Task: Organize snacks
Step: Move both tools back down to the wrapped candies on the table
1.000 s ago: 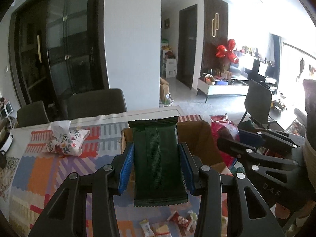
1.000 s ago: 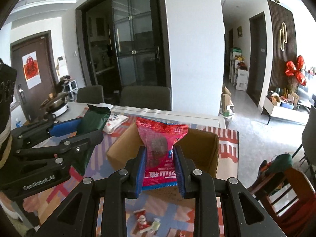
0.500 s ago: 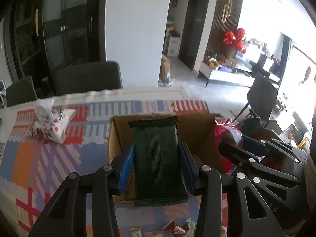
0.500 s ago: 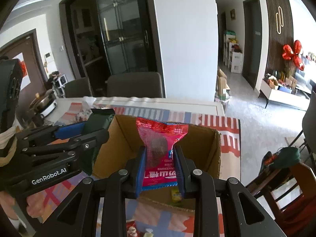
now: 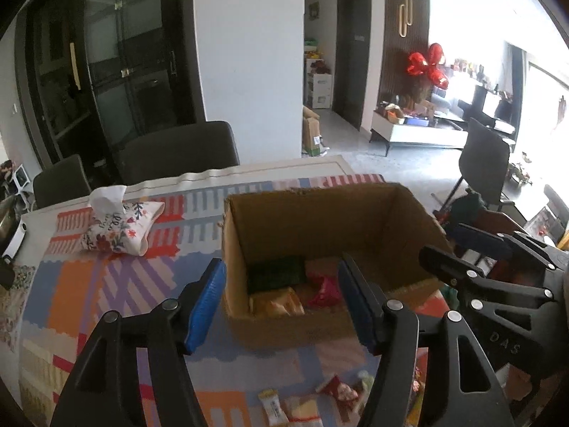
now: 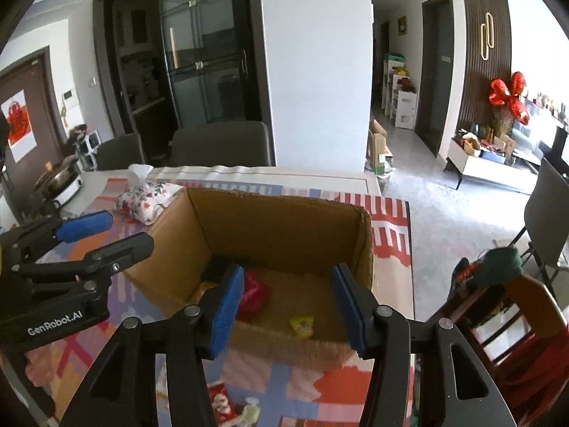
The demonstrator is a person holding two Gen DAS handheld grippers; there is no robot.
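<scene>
Left wrist view: left gripper (image 5: 281, 302) over the near-left corner of the box (image 5: 409, 206), jaws opening, nothing between them. The green pack (image 5: 275, 274) lies on the box floor beside a red pack (image 5: 325, 290). Risk: a low finger could catch the box wall on withdrawal and drag the box along the surface (image 5: 106, 284). Right gripper (image 6: 288, 307) over the near wall, jaws opening, empty. Loose snacks (image 5: 274, 407) on the surface below; a blind reach could knock them.
</scene>
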